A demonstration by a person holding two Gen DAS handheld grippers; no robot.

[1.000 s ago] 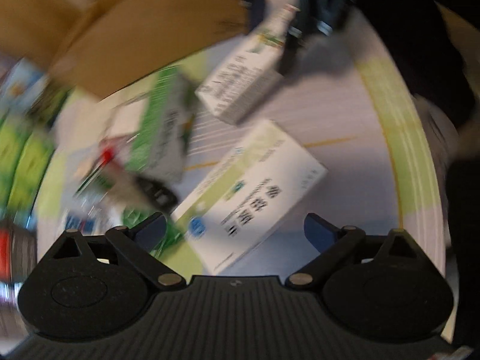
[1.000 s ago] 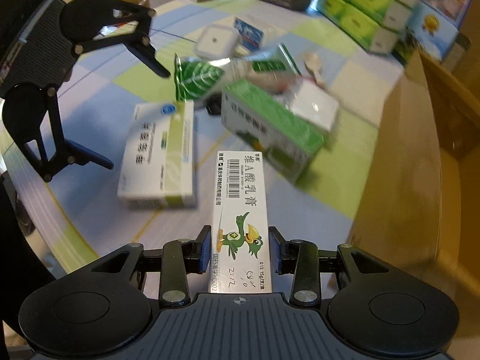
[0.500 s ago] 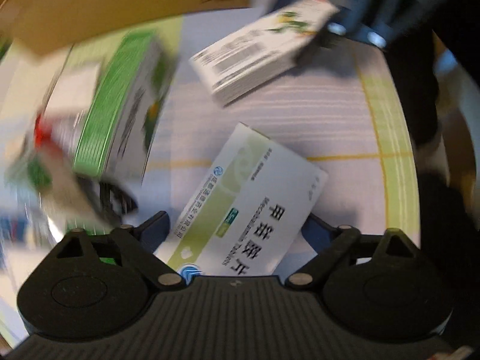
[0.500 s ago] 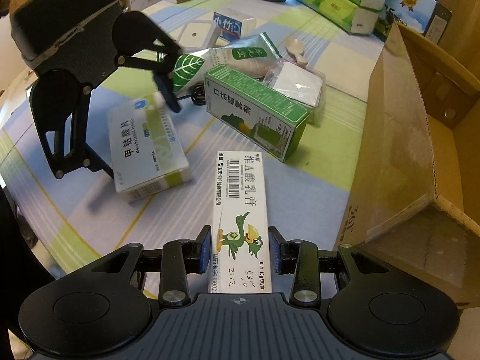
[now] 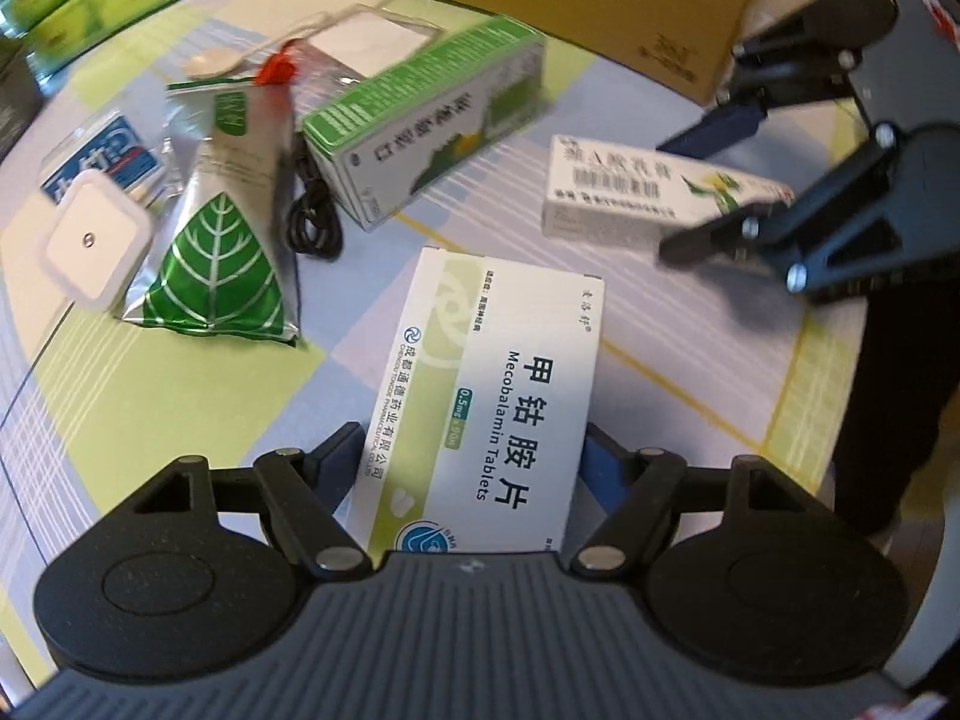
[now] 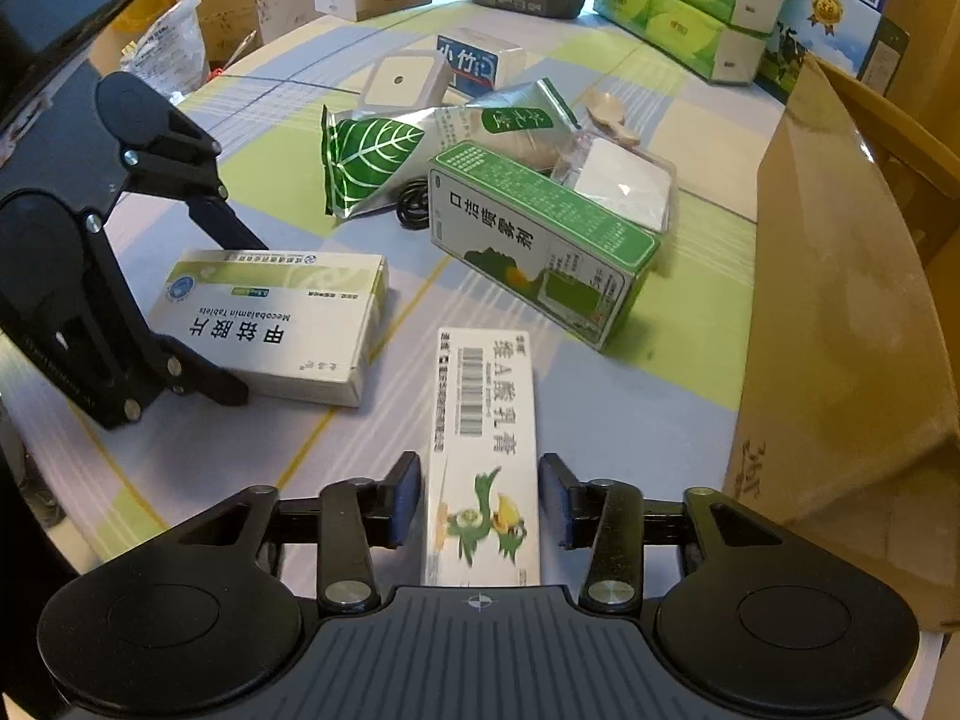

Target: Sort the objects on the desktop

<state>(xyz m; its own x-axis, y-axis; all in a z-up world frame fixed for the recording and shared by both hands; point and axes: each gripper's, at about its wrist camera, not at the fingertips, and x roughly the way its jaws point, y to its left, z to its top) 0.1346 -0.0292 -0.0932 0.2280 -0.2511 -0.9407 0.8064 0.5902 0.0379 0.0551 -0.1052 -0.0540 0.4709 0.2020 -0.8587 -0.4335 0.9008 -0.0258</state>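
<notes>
The left gripper (image 5: 474,468) straddles a flat white and pale-green cardboard medicine box (image 5: 480,402) printed "Mecobalamin Tablets", "0.5mg" and large dark-blue Chinese characters. The box lies on the table (image 5: 150,420), which wears a checked cloth of lilac, pale-green and cream squares. Its blue pads sit against the 2 long sides of the box, though whether they actually press it I cannot tell.

The right gripper (image 6: 480,501) brackets a long narrow white carton (image 6: 483,456) bearing a barcode, green Chinese lettering with the letter "A", and a green cartoon bird. A visible gap stands on each side between pad and carton, so it is released; the carton lies on the table, just ahead of the gripper body.

Beyond them lies a green and white rectangular box (image 6: 534,246) with Chinese text, tilted on its long side. Next to it sits a silver foil pouch (image 6: 420,144) with a green leaf print. A coiled black cable (image 6: 414,207) lies between them. Farther back are a white square device (image 6: 405,81) and a small blue-labelled pack (image 6: 474,63). A brown cardboard box (image 6: 840,300) stands at the right edge of the table.
</notes>
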